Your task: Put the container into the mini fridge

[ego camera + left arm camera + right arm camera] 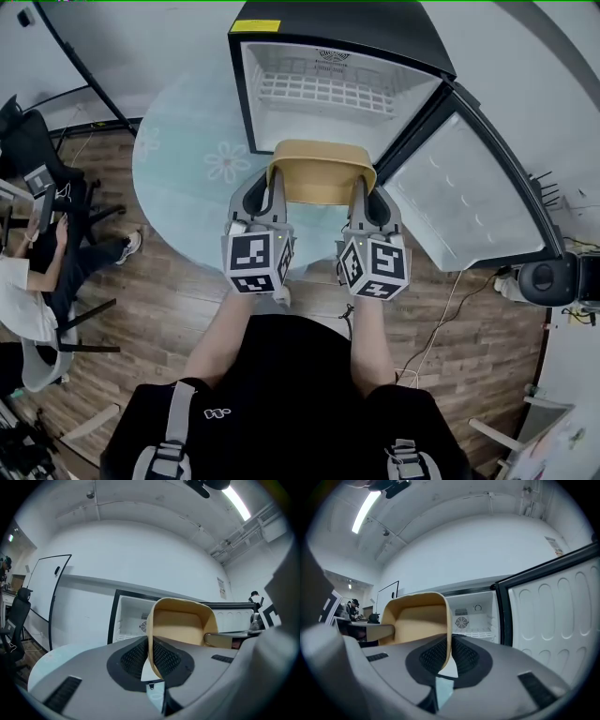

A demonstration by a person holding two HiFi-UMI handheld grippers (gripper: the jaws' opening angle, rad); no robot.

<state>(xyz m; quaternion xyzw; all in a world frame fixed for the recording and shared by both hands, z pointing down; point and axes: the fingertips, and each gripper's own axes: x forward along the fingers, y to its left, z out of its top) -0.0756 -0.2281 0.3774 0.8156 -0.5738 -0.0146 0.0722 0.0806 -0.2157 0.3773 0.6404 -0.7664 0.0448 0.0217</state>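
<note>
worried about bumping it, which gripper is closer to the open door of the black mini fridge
Right. The right gripper, shut on the right wall of the tan plastic container, is just beside the open door; the left gripper holds the opposite wall, farther away.

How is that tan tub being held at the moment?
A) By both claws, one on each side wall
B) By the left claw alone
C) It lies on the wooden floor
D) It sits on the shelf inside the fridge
A: the left claw and the right claw each pinch one side wall of the container, which is in front of the open mini fridge, not inside it.
</note>
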